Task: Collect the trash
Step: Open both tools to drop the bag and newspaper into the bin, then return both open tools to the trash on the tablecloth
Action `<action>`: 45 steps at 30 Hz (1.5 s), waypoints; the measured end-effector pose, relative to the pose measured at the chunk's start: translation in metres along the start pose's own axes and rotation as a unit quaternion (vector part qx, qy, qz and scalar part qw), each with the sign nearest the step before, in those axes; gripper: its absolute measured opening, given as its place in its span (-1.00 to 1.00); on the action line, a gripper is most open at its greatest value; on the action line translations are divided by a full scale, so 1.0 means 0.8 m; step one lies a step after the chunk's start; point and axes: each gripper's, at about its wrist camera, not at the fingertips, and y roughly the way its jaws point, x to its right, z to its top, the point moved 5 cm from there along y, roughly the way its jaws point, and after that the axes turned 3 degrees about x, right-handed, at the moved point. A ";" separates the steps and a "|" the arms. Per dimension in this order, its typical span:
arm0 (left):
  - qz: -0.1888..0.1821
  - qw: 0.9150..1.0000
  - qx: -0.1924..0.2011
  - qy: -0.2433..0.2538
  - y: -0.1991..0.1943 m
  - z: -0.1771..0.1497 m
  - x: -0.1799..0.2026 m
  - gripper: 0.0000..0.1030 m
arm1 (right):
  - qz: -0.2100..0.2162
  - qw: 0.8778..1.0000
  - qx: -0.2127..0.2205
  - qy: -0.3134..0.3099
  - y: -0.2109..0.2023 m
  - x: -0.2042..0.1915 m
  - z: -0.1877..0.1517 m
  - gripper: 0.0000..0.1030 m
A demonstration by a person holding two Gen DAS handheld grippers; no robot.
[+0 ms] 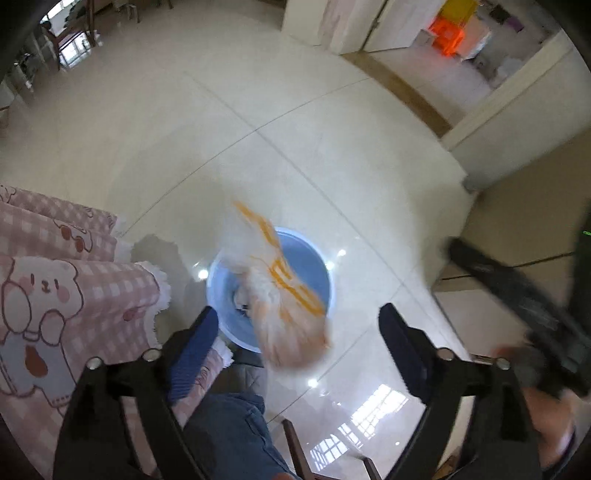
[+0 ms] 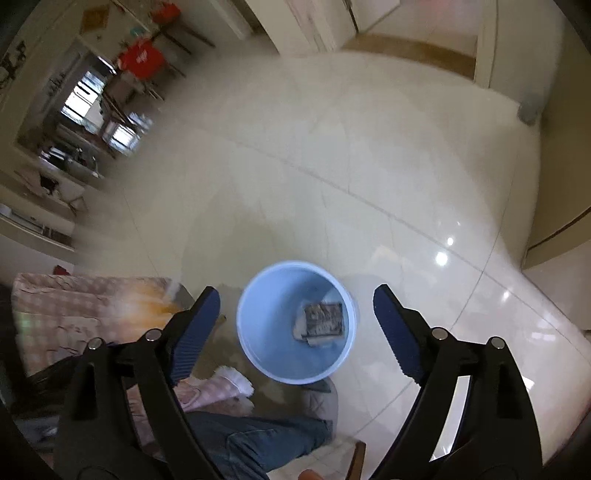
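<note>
Jaws of left gripper (image 1: pixel 299 347) spread wide, nothing held; white-orange plastic bag (image 1: pixel 284 295) blurred, loose in front of us, above blue bucket (image 1: pixel 325 273). Right gripper (image 2: pixel 295 325) also wide, empty. We judge bag light, soft, slippery; pinch bunched neck.

Nothing I can actually read right now. The orange strokes on the blurred plastic bag (image 1: pixel 284 291) over my blue bucket (image 1: pixel 314 266) look like print, but they are smeared by motion, so no letters come out. In the right wrist view, the dark printed packet (image 2: pixel 324 320) lying in the bucket's bottom shows a busy pattern, too small and soft to give a word. Far off on the wall there is dark brushwork like calligraphy (image 2: pixel 13 64) and a yellowish diamond-shaped sign (image 2: pixel 94 16), and white marks on a red cloth (image 2: pixel 140 59); none of it legible.
</note>
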 end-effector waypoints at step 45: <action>0.248 0.868 0.368 -0.222 -0.517 -0.331 -0.321 0.83 | 0.190 0.889 0.100 -0.404 -0.231 -0.576 -0.243 0.89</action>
